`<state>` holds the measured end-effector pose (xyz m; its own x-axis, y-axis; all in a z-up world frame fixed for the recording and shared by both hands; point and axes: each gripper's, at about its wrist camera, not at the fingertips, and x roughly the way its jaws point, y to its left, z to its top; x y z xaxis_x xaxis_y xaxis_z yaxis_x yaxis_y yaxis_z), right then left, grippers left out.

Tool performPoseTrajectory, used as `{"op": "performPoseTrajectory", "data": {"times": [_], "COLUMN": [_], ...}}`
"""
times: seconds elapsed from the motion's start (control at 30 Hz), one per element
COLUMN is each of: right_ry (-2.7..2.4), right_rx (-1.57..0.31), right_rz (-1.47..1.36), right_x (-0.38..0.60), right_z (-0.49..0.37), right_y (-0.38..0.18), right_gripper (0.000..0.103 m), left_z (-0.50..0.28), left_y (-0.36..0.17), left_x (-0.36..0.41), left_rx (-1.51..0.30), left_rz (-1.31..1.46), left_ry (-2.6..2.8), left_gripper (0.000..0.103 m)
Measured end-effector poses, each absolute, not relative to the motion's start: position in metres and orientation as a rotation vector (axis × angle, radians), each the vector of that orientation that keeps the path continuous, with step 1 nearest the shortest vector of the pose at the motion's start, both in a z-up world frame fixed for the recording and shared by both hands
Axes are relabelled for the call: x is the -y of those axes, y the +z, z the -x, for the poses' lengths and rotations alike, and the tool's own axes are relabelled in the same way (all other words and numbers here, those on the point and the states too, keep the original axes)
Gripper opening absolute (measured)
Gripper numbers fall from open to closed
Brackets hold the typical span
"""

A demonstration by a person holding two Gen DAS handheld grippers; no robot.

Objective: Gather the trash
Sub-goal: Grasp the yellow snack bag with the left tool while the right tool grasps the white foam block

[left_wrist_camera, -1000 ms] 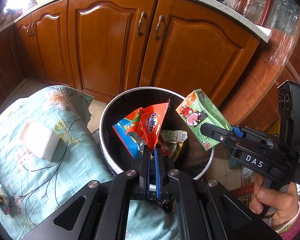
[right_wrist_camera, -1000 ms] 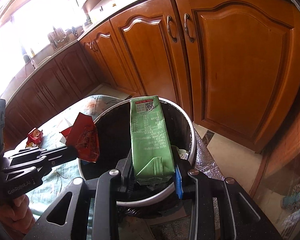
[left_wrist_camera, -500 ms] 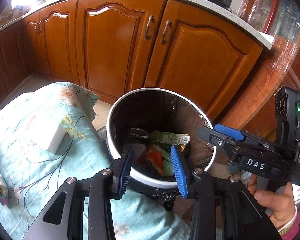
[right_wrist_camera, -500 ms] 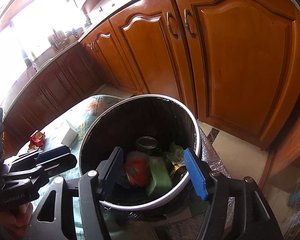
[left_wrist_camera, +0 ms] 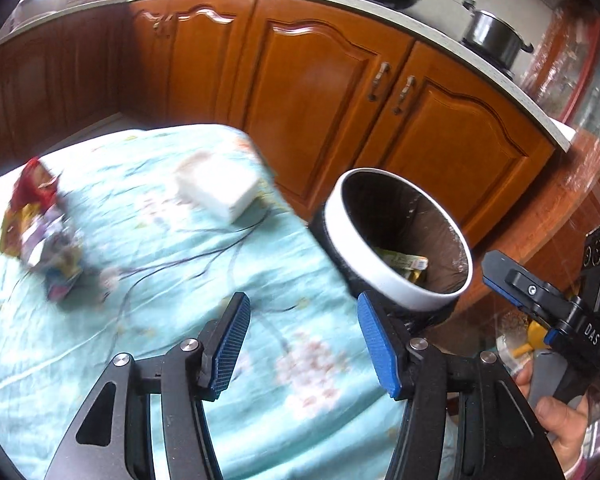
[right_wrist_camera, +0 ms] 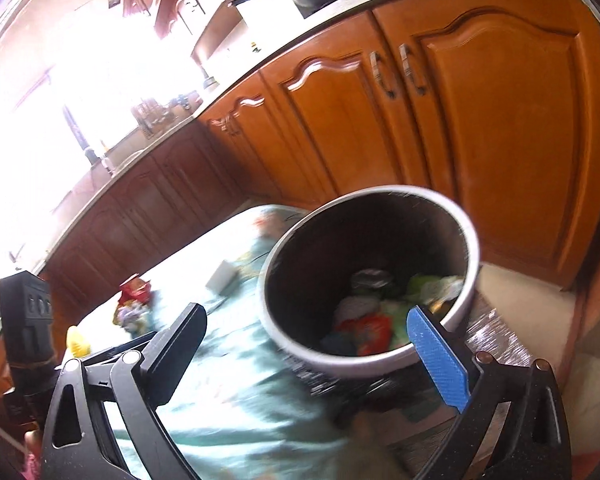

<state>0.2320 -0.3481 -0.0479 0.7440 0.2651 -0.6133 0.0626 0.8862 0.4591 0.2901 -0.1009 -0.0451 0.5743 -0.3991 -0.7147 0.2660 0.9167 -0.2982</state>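
The flowered cloth (left_wrist_camera: 148,320) spreads under my left gripper (left_wrist_camera: 300,344), its jaws wide and empty. Beside it, the bin (right_wrist_camera: 380,360) holds wrappers (right_wrist_camera: 364,328); my right gripper (right_wrist_camera: 300,344) gapes too. More crumpled wrappers (left_wrist_camera: 40,232) lie near a white sponge (left_wrist_camera: 220,188).

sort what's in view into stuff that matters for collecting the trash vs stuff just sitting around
For the job:
- trash bin, wrappers already inside
- crumpled wrappers on the cloth
- left gripper, open
- right gripper, open

Just lying about:
- white block
- pot on the counter
- cabinets
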Motion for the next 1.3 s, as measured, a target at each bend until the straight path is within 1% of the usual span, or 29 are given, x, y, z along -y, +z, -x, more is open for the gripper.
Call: {"op": "performPoseTrajectory", "data": {"times": [0.3,0.63,1.03,1.3], "right_ry": [0.253,0.338,0.364,0.358], "right_rx": [-0.783,-0.853,-0.856,-0.837], "right_rz": [-0.441,-0.405,-0.338,-0.234], "right_x": [0.276,0.217,0.196,0.196], "right_z": [-0.230,-0.242,-0.272,-0.315], "right_y": [-0.053,-0.068,-0.066,-0.060], "right_gripper": [0.101,0.101,0.101,0.101], "left_z": [-0.250,-0.229,-0.246,-0.285], "left_y": [-0.038,-0.033,-0.028,-0.026], "left_x": [0.027,-0.039,-0.076,-0.091], "left_rx": [-0.859,-0.850,-0.843,-0.828], "left_rz": [0.256,0.334,0.379,0.360], "left_ry": [-0.266,-0.142,-0.081,-0.030], "left_gripper": [0.056,0.056,0.056,0.055]}}
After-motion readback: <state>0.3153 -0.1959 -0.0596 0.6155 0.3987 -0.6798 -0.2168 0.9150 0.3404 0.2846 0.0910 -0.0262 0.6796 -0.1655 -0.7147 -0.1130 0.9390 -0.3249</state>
